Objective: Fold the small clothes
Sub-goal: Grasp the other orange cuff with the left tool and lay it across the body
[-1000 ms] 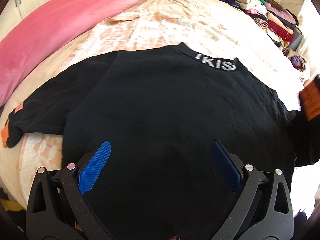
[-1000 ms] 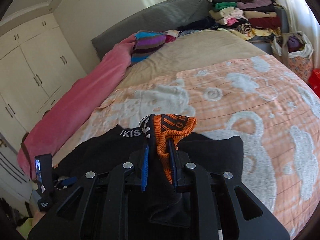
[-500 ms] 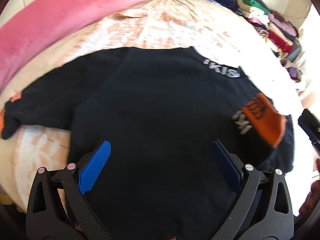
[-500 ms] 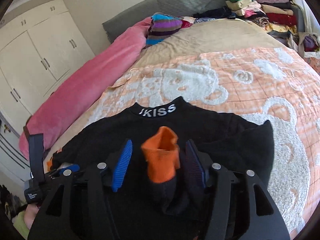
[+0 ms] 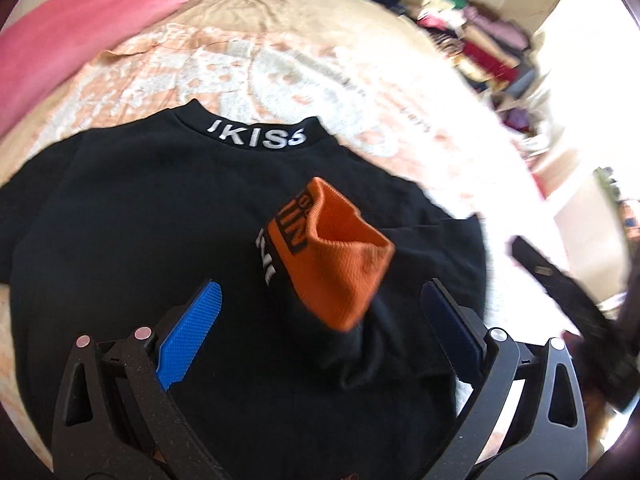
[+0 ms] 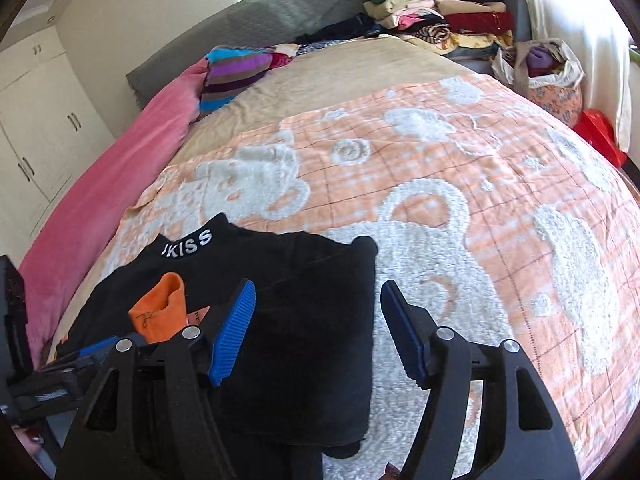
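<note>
released a second ago, the orange cuff (image 5: 332, 256) now lies folded across the black sweater (image 6: 304, 320) on the peach blanket (image 6: 460, 184), right gripper (image 6: 316, 332) jaws just spread wide and empty, left gripper (image 5: 320, 332) open above it

The right claw (image 6: 316, 332) hangs over the near right edge of a black sweater (image 6: 288, 320) that lies flat on the bed (image 6: 460, 208). Its jaws have just been opening and now stand wide, with only the sweater's edge and bedspread below them, nothing gripped. The sweater's collar, lettered "KISS", lies at its far side. Its orange cuff (image 6: 162, 312) rests folded onto the sweater's body, left of the claw's blue left pad (image 6: 234, 332). The left claw (image 6: 76, 356) pokes in just beyond the cuff at the sweater's near left. A pink blanket (image 6: 112, 200) runs along the bed left of the sweater; stacked folded clothes (image 6: 440, 20) sit far beyond it.
</note>
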